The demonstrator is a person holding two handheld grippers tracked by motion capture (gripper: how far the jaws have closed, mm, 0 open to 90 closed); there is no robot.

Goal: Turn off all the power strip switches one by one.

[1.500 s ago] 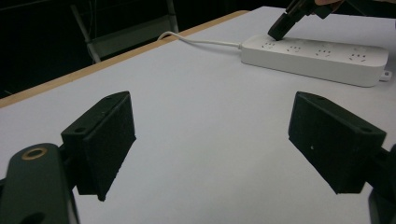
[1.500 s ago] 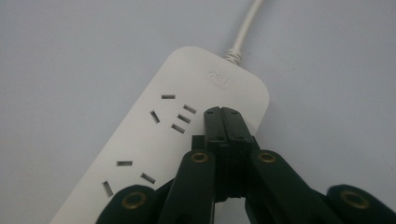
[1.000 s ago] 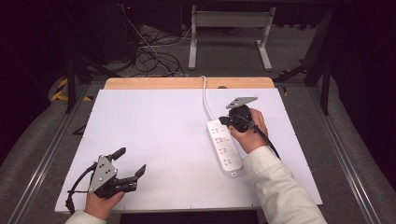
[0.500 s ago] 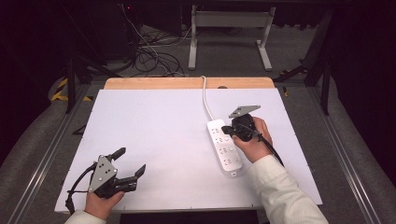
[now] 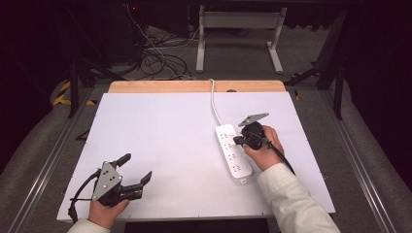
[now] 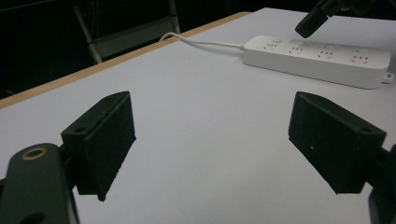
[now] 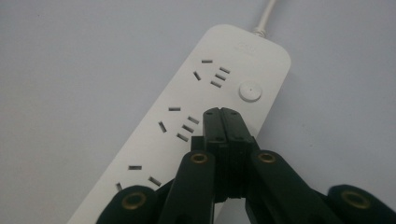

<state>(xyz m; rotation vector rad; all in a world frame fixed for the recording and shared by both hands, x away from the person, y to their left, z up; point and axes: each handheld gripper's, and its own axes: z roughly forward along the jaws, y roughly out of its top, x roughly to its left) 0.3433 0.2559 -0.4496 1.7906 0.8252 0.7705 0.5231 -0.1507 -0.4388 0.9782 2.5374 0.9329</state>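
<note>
One white plastic power strip [image 5: 233, 156], right of centre; clenched right gripper [image 7: 227, 116] above its round button [image 7: 250, 91] may slip off; left gripper [image 5: 134, 171] released, near-left.

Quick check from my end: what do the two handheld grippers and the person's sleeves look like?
Both grippers, left gripper and right gripper, are black with blocky two-jaw tips, brass-coloured pivot rivets, a grey three-cornered plate on top and a trailing black cable. The sleeves are white.

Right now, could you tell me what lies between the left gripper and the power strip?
Nothing: the high view shows bare white table between the left gripper and the power strip.
</note>
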